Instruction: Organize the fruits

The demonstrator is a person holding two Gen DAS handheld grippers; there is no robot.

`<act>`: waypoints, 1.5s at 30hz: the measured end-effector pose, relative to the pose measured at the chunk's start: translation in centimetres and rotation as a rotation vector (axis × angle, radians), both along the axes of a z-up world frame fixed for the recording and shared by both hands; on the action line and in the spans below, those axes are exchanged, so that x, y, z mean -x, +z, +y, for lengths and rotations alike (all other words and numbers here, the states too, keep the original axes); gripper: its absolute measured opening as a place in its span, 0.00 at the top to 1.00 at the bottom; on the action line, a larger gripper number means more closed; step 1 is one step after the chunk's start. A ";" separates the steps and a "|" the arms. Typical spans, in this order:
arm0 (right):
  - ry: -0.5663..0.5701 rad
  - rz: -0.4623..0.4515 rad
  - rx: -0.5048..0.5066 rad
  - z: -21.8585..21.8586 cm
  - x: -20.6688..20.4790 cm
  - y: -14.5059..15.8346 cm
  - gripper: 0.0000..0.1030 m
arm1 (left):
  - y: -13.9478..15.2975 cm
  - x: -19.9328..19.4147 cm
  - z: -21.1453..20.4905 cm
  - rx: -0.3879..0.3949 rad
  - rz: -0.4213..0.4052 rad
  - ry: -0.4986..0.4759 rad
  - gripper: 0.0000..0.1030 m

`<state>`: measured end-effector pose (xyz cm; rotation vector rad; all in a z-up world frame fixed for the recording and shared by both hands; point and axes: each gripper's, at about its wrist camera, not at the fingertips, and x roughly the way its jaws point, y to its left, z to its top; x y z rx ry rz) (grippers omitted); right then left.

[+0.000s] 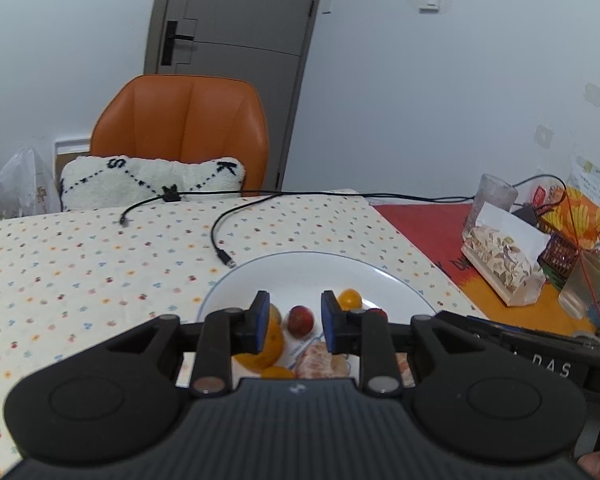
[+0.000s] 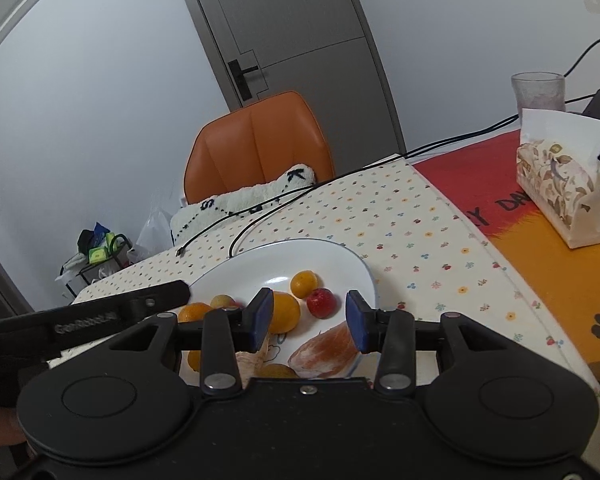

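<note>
On the table (image 1: pixel 100 264), a white plate (image 1: pixel 312 268) was seen with the fruits kept inside it. Both the left gripper (image 1: pixel 292 320) and right gripper (image 2: pixel 310 318) were held apart and empty. The red fruit (image 2: pixel 321 303) should be pinched softly.

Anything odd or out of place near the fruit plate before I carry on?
Yes: a loose black cable lies across the tablecloth, its plug almost at the white plate rim. A peeled citrus piece sits exposed among whole fruits.
</note>
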<state>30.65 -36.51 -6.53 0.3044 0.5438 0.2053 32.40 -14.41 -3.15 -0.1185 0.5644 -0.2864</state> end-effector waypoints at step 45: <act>0.154 -0.060 0.032 6.5 9.4 5.3 0.00 | 6.0 14.6 12.4 -0.024 0.003 0.247 0.00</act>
